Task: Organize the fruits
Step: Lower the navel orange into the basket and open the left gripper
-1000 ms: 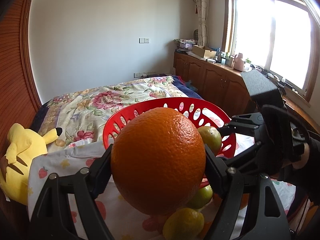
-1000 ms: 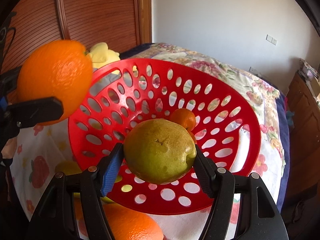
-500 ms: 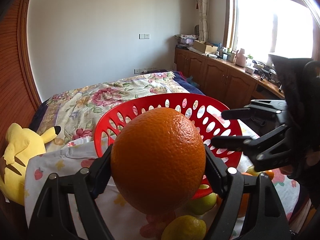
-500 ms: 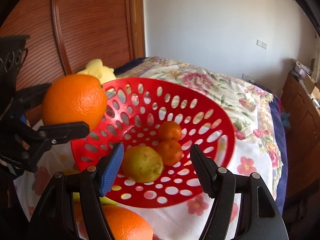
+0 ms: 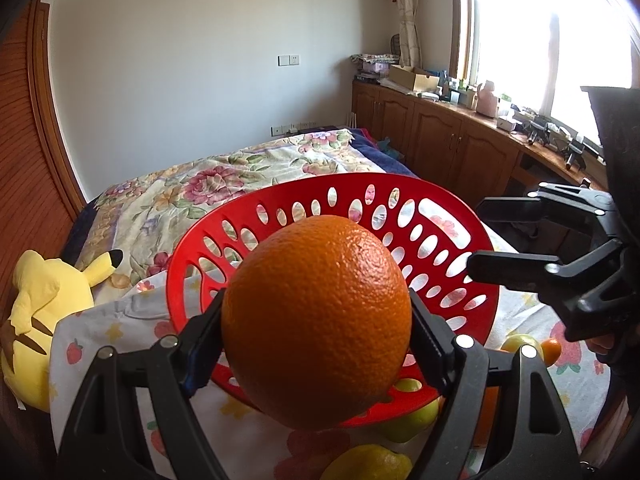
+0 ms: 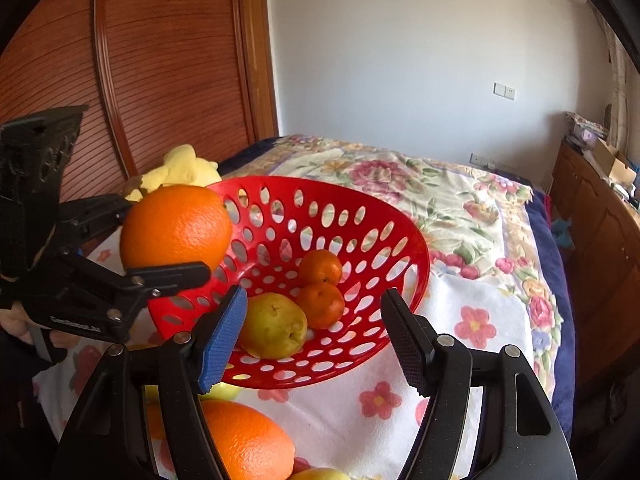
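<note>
My left gripper (image 5: pixel 316 304) is shut on a large orange (image 5: pixel 316 320), held just in front of the near rim of a red perforated basket (image 5: pixel 360 179). In the right wrist view the same orange (image 6: pixel 176 226) hangs at the basket's left rim in the left gripper (image 6: pixel 164 236). My right gripper (image 6: pixel 316 302) is open and empty, raised over the basket's (image 6: pixel 344 192) near edge. It also shows at the right of the left wrist view (image 5: pixel 480 236). Inside the basket lie a yellow-green pear (image 6: pixel 274 326) and two tangerines (image 6: pixel 321 267) (image 6: pixel 321 305).
The basket stands on a flowered cloth on a bed. Loose fruit lies near me: an orange (image 6: pixel 244 440), yellow-green fruits (image 5: pixel 368 464) (image 5: pixel 408 412) and a small tangerine (image 5: pixel 550 350). A yellow plush toy (image 5: pixel 44 312) sits left; wooden cabinets (image 5: pixel 460 144) run along the right.
The right gripper let go of the pear, which now lies in the basket, and drew back and up. The left gripper carried the orange a little closer to the basket.
</note>
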Action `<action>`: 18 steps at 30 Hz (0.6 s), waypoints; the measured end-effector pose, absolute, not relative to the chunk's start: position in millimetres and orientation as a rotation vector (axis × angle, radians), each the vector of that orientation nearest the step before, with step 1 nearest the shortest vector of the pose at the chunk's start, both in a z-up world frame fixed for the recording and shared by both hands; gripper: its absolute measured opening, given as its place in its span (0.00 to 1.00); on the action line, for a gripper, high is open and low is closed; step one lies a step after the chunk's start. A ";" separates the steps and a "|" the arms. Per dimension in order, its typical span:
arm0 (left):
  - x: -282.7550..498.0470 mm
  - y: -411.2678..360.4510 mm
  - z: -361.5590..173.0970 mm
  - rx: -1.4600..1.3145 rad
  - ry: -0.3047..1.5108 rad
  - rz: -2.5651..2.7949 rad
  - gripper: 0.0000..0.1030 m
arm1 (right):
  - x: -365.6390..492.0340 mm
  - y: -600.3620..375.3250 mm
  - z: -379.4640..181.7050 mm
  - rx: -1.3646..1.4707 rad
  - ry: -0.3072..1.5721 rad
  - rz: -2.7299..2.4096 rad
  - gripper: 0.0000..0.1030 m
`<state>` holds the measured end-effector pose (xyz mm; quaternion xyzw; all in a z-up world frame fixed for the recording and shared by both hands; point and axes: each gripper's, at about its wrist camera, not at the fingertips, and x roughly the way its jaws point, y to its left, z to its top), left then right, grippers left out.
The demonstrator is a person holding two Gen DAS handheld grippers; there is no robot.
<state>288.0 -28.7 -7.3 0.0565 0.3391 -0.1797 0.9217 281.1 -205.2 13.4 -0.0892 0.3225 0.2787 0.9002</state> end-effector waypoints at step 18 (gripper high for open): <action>312.8 -49.3 -26.2 0.145 0.814 -0.309 0.79 | 268.5 -218.6 16.1 -0.161 0.644 0.590 0.70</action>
